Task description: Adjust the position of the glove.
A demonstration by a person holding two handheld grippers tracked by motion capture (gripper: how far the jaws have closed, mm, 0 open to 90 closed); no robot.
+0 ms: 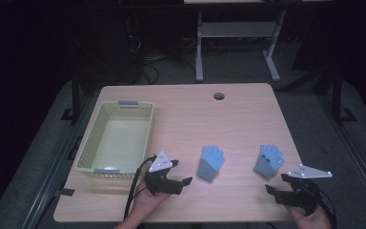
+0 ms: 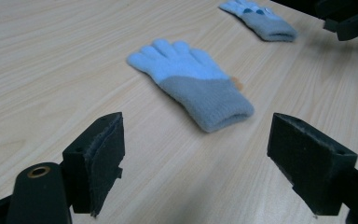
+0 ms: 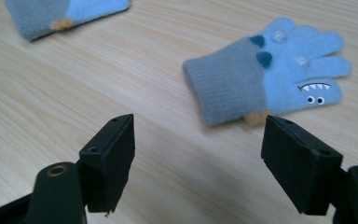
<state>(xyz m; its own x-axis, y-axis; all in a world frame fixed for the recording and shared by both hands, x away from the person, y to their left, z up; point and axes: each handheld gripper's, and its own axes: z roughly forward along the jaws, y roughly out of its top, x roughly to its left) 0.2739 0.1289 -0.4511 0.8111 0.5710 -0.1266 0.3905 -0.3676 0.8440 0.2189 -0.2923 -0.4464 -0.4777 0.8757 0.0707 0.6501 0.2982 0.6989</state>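
Two small blue knit gloves with grey cuffs lie flat on the wooden table (image 1: 238,119). The plain glove (image 1: 211,162) (image 2: 191,81) (image 3: 60,14) rests just right of my left gripper (image 1: 182,172) (image 2: 196,154), which is open with nothing between its jaws. The other glove (image 1: 269,161) (image 3: 270,74) (image 2: 259,18) bears a monster face and dark spikes. It lies just ahead of my right gripper (image 1: 277,183) (image 3: 198,161), which is also open and holds nothing. Both grippers hover near the table's front edge.
A pale yellow plastic basket (image 1: 89,138) stands at the table's left side, with nothing in it. A round cable hole (image 1: 218,96) sits near the far edge. Beyond the table stands the frame of another desk (image 1: 238,33).
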